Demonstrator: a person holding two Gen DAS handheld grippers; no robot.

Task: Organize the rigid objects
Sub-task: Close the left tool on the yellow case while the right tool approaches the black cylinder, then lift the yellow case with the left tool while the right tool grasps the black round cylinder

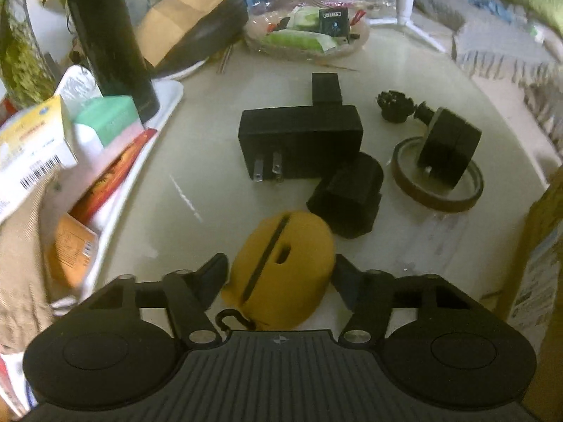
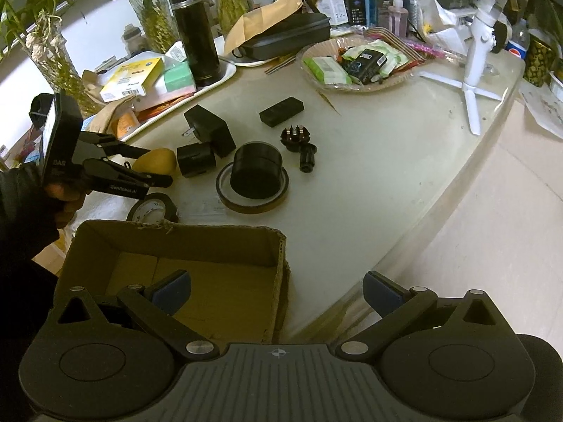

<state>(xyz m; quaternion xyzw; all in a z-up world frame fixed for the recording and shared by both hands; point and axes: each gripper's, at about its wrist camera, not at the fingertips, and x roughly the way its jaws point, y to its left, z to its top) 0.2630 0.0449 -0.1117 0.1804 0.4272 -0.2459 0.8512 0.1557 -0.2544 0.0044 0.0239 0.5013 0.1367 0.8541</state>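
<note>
A yellow rounded case (image 1: pixel 281 267) with a dark slot lies on the pale table, and my left gripper (image 1: pixel 279 269) is shut on it, one finger against each side. The right wrist view shows the same grip, left gripper (image 2: pixel 155 165) around the yellow case (image 2: pixel 156 160). Beyond it lie a black plug adapter (image 1: pixel 299 140), a black block (image 1: pixel 346 197), a small black box (image 1: pixel 327 88), a round plug (image 1: pixel 394 105) and a black cylinder (image 1: pixel 450 144) standing in a brown tape roll (image 1: pixel 440 190). My right gripper (image 2: pixel 278 292) hangs open and empty over a cardboard box (image 2: pixel 176 242).
A white tray (image 2: pixel 225 70) at the left holds cartons and a black flask (image 2: pixel 195 35). A wicker basket (image 2: pixel 316 74) of packets and a white tripod (image 2: pixel 471 81) stand at the back. A black tape roll (image 2: pixel 153 207) lies beside the box. The table edge curves off at the right.
</note>
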